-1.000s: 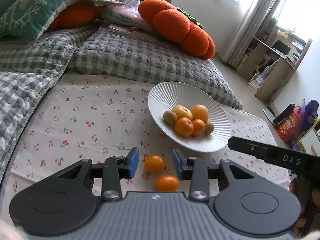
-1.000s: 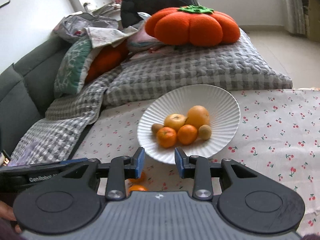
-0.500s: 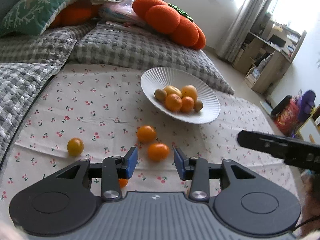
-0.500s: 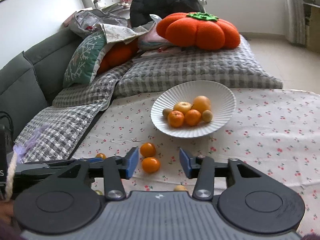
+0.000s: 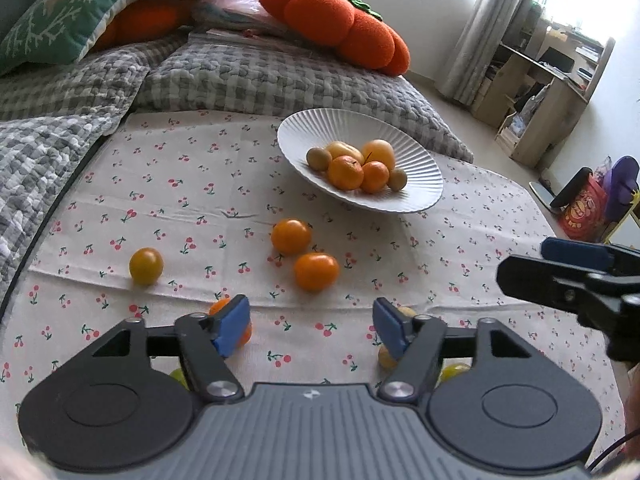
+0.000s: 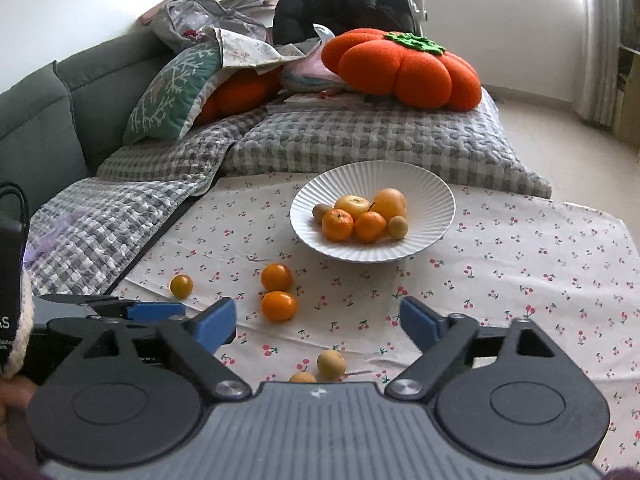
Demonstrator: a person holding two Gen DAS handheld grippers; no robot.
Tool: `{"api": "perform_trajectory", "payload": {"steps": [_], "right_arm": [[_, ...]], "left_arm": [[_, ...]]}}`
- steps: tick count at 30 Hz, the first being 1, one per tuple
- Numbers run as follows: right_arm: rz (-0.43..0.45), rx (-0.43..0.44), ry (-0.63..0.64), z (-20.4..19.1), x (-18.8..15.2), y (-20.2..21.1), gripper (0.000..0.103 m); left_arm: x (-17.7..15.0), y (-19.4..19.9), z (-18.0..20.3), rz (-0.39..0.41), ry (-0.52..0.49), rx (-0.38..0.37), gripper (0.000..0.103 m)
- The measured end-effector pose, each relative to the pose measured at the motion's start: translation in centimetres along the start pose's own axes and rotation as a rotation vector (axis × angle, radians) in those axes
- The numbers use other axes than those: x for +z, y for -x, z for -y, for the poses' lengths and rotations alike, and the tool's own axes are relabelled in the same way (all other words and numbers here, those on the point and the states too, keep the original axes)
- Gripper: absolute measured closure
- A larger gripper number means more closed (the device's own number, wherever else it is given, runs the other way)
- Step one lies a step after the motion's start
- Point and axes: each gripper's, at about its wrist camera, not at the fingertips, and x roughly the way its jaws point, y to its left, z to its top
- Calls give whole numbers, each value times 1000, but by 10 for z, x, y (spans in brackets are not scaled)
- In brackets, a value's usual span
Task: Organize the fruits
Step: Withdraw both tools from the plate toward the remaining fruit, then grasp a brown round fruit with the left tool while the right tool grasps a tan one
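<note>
A white ribbed plate [image 5: 420,168] [image 6: 432,196] holds several oranges and small brownish fruits on the cherry-print cloth. Two oranges [image 5: 291,236] [image 6: 279,306] lie loose in front of it, and a small yellow-orange fruit [image 5: 146,265] [image 6: 181,285] sits further left. More small fruits lie near the front, partly hidden by the tools, one pale fruit [image 6: 331,364] among them. My left gripper [image 5: 312,328] hangs over the cloth, jaws opening, nothing between them. My right gripper [image 6: 318,326] is opening wide, also empty; it shows at the right edge [image 5: 576,276] of the left wrist view.
Grey checked quilts [image 6: 360,136] border the cloth at the back and left, with an orange pumpkin cushion [image 6: 404,68] and a green pillow [image 6: 172,92] on them. A grey sofa [image 6: 36,120] stands left. Shelves [image 5: 552,92] and bags [image 5: 588,204] stand on the floor at right.
Both grippers pulled back from the plate and their jaws spread apart. More loose fruit on the cloth has come into view in front of the plate.
</note>
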Motion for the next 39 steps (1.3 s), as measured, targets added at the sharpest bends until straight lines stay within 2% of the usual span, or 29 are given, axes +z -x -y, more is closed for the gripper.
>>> {"api": "perform_trajectory", "payload": {"steps": [1,6,13,18,20,24,26,29,31,34,39], "right_arm": [[2,-7,8,0,-1,0,4],[-25,-30,-12,8,-4,-8,4],[-88,-27,-98,21,-6,-20,5],[-126,-42,-127,24,-10,-27,19],[-136,-45,-127,25,-11,-29,29],[-140,-49,-132,27,-12,-29,39],[-145,-42,-131,28,-12,-31,45],[-155,-37,-126,28,-12,-35,50],[-159,-34,-124,28,-12,-37,52],[-171,-30,-109,27,-12,-43,55],[-193,-35,-37,20,-16,-57,59]], "left_arm": [[0,0,0,-2,3,1,28],[-1,-2,2,-7,-6,-12,19],[-10,-15,10,-43,-31,-38,17],[-28,-29,33,-48,-122,-70,18],[-33,-35,39,-43,-149,-87,18],[-42,-41,49,-20,-199,-125,20],[-44,-45,49,-9,-203,-138,25],[-45,-52,49,-6,-207,-156,40],[-46,-55,48,-15,-207,-168,62],[-48,-57,47,-24,-212,-181,84],[-47,-57,41,-41,-174,-200,86]]}}
